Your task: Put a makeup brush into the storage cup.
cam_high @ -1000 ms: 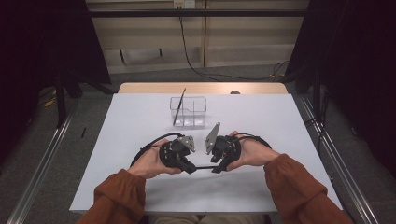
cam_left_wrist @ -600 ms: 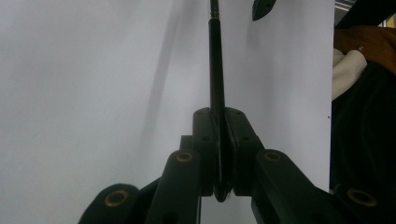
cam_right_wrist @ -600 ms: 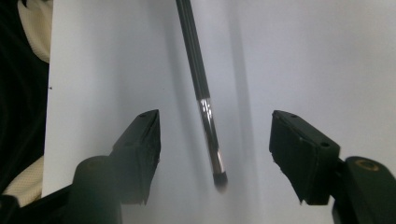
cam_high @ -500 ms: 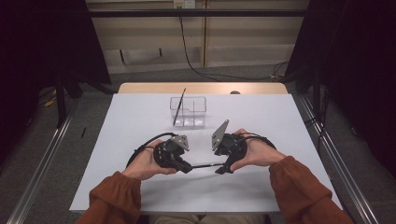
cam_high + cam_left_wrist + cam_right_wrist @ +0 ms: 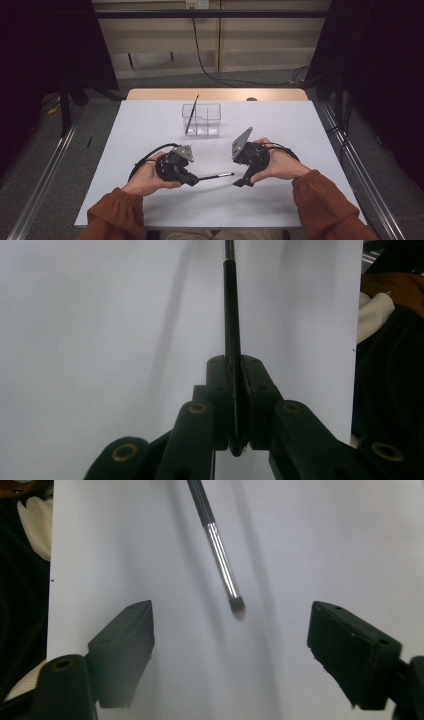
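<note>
Since a second ago our two hands have drawn apart: our left gripper [image 5: 192,179] pinches the makeup brush [image 5: 216,176] by its handle, bristles pointing toward our right gripper [image 5: 239,182], whose jaws have just been opening and stand spread, nothing between them.

Brush [image 5: 231,315] — far end cut off by the left gripper view's top edge; handle end cut off in the right gripper view, bristle tip blurred. Far clear box's [image 5: 202,119] contents too small to tell.
</note>
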`<control>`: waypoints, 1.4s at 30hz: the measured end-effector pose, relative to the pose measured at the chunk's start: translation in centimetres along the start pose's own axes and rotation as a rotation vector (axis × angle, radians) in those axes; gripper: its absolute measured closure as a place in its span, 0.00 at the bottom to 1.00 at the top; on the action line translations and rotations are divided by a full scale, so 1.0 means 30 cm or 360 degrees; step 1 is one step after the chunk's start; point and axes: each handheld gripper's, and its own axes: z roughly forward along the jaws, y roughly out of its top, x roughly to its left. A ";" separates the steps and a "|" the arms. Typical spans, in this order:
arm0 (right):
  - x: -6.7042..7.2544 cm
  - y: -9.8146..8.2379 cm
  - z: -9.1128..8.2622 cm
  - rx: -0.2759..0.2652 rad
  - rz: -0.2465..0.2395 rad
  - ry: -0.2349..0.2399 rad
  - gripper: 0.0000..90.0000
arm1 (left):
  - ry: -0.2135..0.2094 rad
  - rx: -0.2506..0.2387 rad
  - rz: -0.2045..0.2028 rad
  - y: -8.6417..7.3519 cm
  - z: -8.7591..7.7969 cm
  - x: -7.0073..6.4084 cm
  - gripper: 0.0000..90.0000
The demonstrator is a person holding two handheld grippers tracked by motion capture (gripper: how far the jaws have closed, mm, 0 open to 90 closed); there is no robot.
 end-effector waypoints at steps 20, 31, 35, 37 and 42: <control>-0.002 -0.076 -0.034 -0.0143 0.0120 -0.0061 0.05 | 0.0003 -0.0087 -0.0055 -0.075 -0.035 0.010 0.93; 0.016 -0.117 -0.052 -0.0190 0.0163 -0.0116 0.04 | 0.0018 -0.0151 -0.0103 -0.123 -0.046 0.006 0.93; 0.027 -0.137 -0.050 -0.0220 0.0171 -0.0122 0.04 | 0.0016 -0.0184 -0.0139 -0.143 -0.044 0.009 0.93; 0.032 -0.148 -0.049 -0.0252 0.0186 -0.0123 0.04 | 0.0013 -0.0217 -0.0160 -0.148 -0.044 0.008 0.93; 0.044 -0.170 -0.038 -0.0266 0.0234 -0.0139 0.05 | 0.0035 -0.0257 -0.0148 -0.155 -0.057 0.006 0.93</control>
